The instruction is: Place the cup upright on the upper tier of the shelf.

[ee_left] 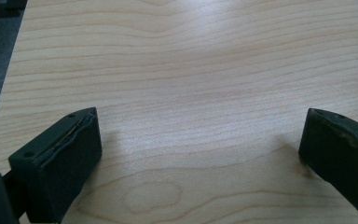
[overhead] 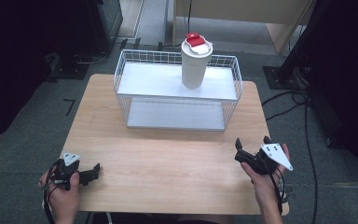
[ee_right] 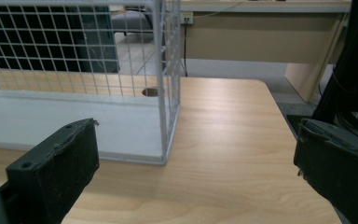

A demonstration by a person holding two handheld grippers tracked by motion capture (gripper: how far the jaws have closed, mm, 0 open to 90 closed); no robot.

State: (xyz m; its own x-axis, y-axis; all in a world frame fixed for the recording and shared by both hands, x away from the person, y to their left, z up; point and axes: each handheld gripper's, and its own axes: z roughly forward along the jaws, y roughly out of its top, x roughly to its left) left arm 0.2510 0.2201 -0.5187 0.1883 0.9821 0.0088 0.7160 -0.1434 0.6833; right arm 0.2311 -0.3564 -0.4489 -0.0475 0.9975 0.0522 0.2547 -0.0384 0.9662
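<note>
Pale wood grain runs under my left gripper (ee_left: 200, 149), whose left gripper view has its two blocky black jaws spread wide over the bare light wooden table (ee_left: 191, 70), holding nothing. From the high view I see that gripper (overhead: 89, 173) at the near left corner, and my right gripper (overhead: 251, 148) at the near right edge, its grey three-cornered plate on top. Its jaws are spread apart too, with nothing between them. The right gripper view adds what the left one lacks: the near right corner of the white wire-mesh two-tier rack (ee_right: 165, 93) and its flat white lower shelf. Farther off in the high view, the white tapered cup with a red-tabbed lid (overhead: 195, 63) stands upright on the rack's upper shelf, right of centre, well apart from both grippers.
</note>
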